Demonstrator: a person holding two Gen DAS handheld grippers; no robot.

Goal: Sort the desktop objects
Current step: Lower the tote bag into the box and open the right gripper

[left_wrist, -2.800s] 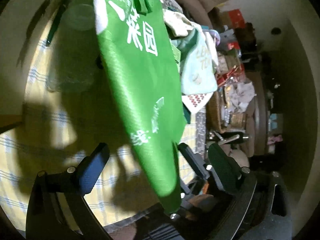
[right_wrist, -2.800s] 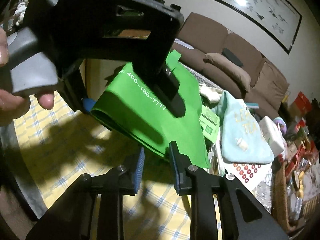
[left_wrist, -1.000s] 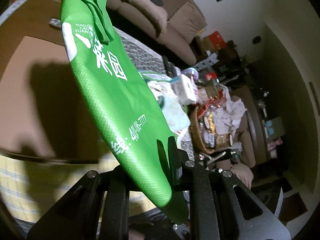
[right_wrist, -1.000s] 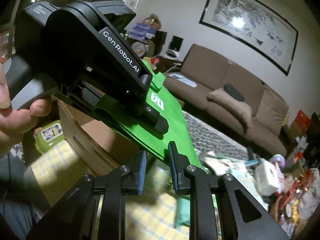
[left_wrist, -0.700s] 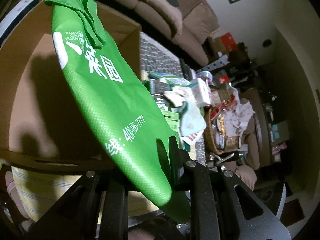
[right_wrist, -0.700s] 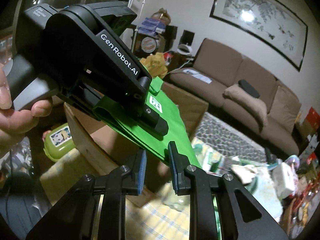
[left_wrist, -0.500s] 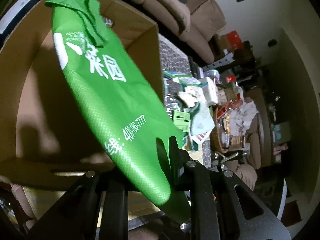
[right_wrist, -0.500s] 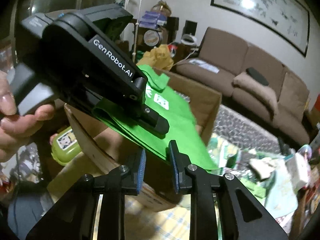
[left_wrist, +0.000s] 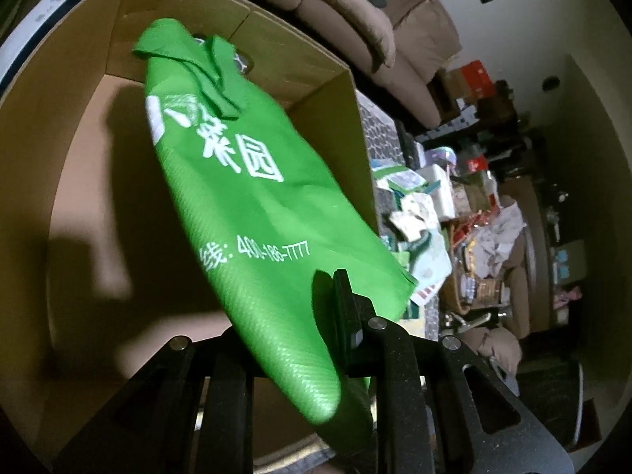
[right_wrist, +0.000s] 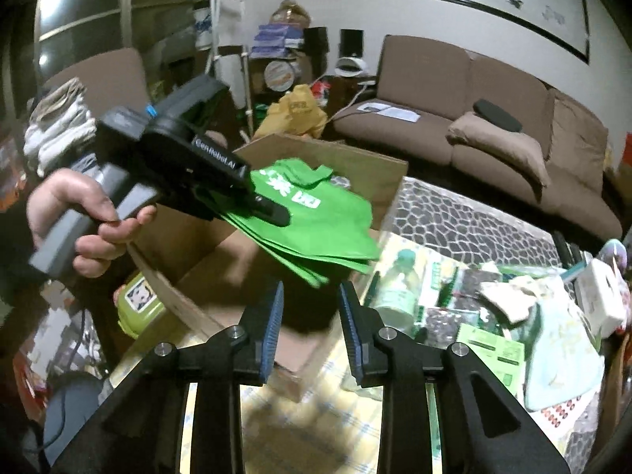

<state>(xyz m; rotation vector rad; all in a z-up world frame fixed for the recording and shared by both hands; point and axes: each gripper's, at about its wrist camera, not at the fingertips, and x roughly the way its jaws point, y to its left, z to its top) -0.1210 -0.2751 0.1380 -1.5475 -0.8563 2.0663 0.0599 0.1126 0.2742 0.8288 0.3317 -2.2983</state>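
A folded green fabric bag (left_wrist: 245,205) with white print hangs out over an open cardboard box (left_wrist: 79,158). My left gripper (left_wrist: 292,308) is shut on the bag's near end; one finger is hidden behind the fabric. In the right wrist view a hand holds the left gripper (right_wrist: 272,207) with the bag (right_wrist: 316,217) sticking out above the box (right_wrist: 328,154). My right gripper (right_wrist: 311,292) sits just below the bag's loose corner. Its jaws are opening, and the blue pads touch nothing.
Right of the box, a table with a yellow checked cloth (right_wrist: 316,426) carries a clear bottle (right_wrist: 395,288), green packets (right_wrist: 493,351), a pale blue cloth (right_wrist: 561,359) and a white box (right_wrist: 600,296). A green lunch box (right_wrist: 138,308) stands left of the carton. A brown sofa (right_wrist: 454,91) lies behind.
The right gripper has let go of the bag's edge, drawn back and spread its jaws. The left gripper has carried the bag down and further over the box.
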